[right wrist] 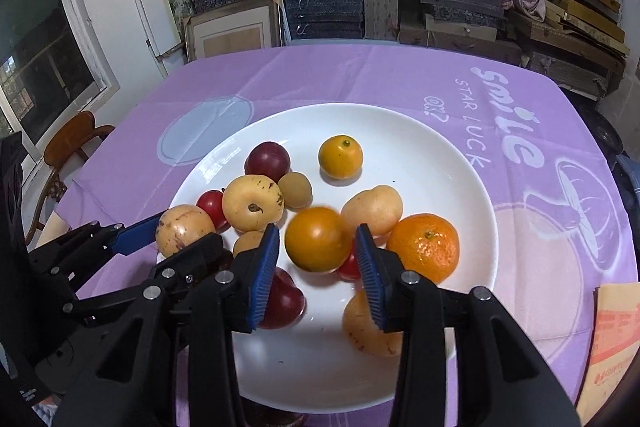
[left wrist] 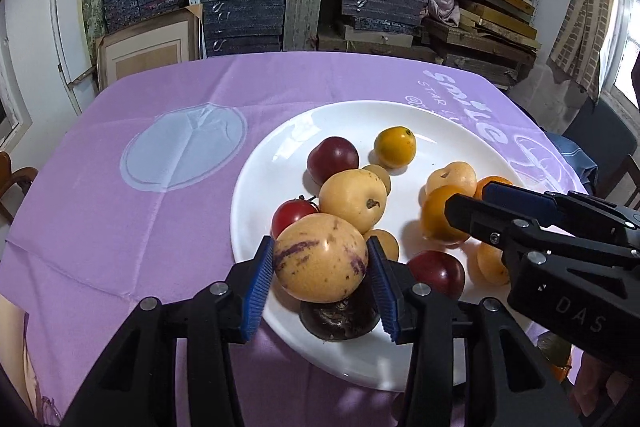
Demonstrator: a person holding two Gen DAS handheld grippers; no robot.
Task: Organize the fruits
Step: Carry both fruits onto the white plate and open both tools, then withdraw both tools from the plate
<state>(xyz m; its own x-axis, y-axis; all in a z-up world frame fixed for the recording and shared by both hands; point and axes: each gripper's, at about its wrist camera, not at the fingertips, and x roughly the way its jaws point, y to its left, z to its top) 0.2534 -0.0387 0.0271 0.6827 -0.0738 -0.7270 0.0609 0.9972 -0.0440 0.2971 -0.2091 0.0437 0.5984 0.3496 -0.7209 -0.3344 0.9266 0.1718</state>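
A white plate [left wrist: 260,163] [right wrist: 460,155] on a purple tablecloth holds several fruits. My left gripper [left wrist: 320,267] is shut on a yellow, purple-streaked melon-like fruit [left wrist: 322,257] [right wrist: 184,229] above the plate's near edge, over a dark purple fruit [left wrist: 340,319]. My right gripper [right wrist: 318,259] is shut on a round orange-yellow fruit [right wrist: 318,239] [left wrist: 440,215] above the plate's middle. In the left wrist view the right gripper [left wrist: 468,207] comes in from the right. A dark red plum [right wrist: 267,161], a yellow pear-like fruit [right wrist: 252,203], a small orange [right wrist: 340,157] and a mandarin [right wrist: 424,247] lie on the plate.
The purple cloth [left wrist: 160,227] covers the whole table. Shelves packed with flat boxes [left wrist: 280,11] stand behind its far edge. A wooden chair [right wrist: 72,143] is off the table's left side. A paper package [right wrist: 612,347] lies at the near right.
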